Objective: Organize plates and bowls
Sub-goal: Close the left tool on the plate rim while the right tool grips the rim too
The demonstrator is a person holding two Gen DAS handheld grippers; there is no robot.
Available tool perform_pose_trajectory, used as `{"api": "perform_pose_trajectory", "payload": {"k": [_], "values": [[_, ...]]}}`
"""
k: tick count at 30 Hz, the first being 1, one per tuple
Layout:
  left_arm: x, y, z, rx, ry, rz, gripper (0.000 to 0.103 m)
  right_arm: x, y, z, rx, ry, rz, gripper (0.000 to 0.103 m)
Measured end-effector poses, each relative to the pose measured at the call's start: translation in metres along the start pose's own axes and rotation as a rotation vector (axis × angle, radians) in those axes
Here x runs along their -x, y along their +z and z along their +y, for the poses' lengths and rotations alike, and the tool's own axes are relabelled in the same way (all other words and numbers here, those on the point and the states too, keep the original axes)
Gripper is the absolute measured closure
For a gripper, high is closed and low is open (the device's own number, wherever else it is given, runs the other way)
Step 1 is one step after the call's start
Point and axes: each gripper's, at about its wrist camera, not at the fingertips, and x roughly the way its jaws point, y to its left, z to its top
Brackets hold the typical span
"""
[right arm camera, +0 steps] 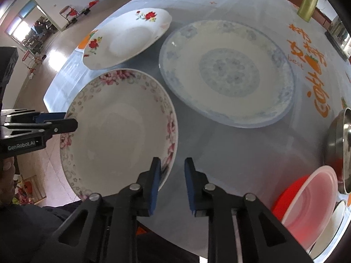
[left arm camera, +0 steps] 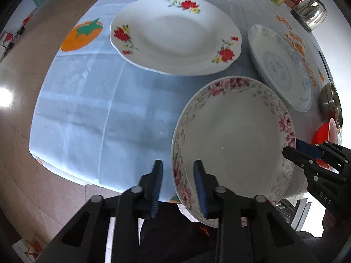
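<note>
A pink-flowered plate (left arm camera: 234, 140) sits at the near table edge, also in the right wrist view (right arm camera: 116, 131). My left gripper (left arm camera: 177, 186) is open, its jaws straddling the plate's left rim. My right gripper (right arm camera: 171, 182) is open, its jaws straddling the plate's right rim; it shows in the left wrist view (left arm camera: 294, 151). A red-flowered white plate (left arm camera: 175, 37) (right arm camera: 127, 39) lies farther back. A blue-patterned plate (left arm camera: 283, 65) (right arm camera: 228, 72) lies to the right.
The light blue tablecloth (left arm camera: 98, 109) covers a round table. At the right stand a steel bowl (right arm camera: 342, 149), a red bowl with a translucent one (right arm camera: 311, 199), a gold tin (right arm camera: 308, 3) and a kettle (left arm camera: 311, 11). Tiled floor lies left.
</note>
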Motion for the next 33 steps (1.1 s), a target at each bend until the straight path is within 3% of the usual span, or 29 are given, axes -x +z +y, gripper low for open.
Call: {"api": "perform_pose_trajectory", "payload": {"k": [3, 5, 16, 21, 27, 33], "values": [[-0.002, 0.001, 0.001, 0.010, -0.011, 0.008, 0.090, -0.002, 0.001, 0.000, 0.000, 0.014, 0.003, 0.087], [-0.003, 0.002, 0.000, 0.007, -0.008, 0.008, 0.090, -0.004, 0.002, 0.002, 0.005, 0.025, 0.007, 0.092], [-0.002, 0.001, 0.000, 0.013, -0.005, 0.005, 0.091, -0.003, 0.000, -0.003, -0.010, 0.057, 0.012, 0.092], [-0.002, 0.003, 0.001, 0.012, -0.001, 0.005, 0.091, -0.002, -0.001, -0.011, -0.028, 0.065, 0.014, 0.087], [-0.001, 0.003, -0.001, 0.007, -0.004, 0.005, 0.092, 0.003, -0.004, -0.010, 0.010, 0.038, 0.017, 0.093], [0.005, 0.003, -0.004, 0.001, 0.014, -0.001, 0.093, 0.007, -0.003, -0.006, 0.035, 0.045, 0.006, 0.092]]}}
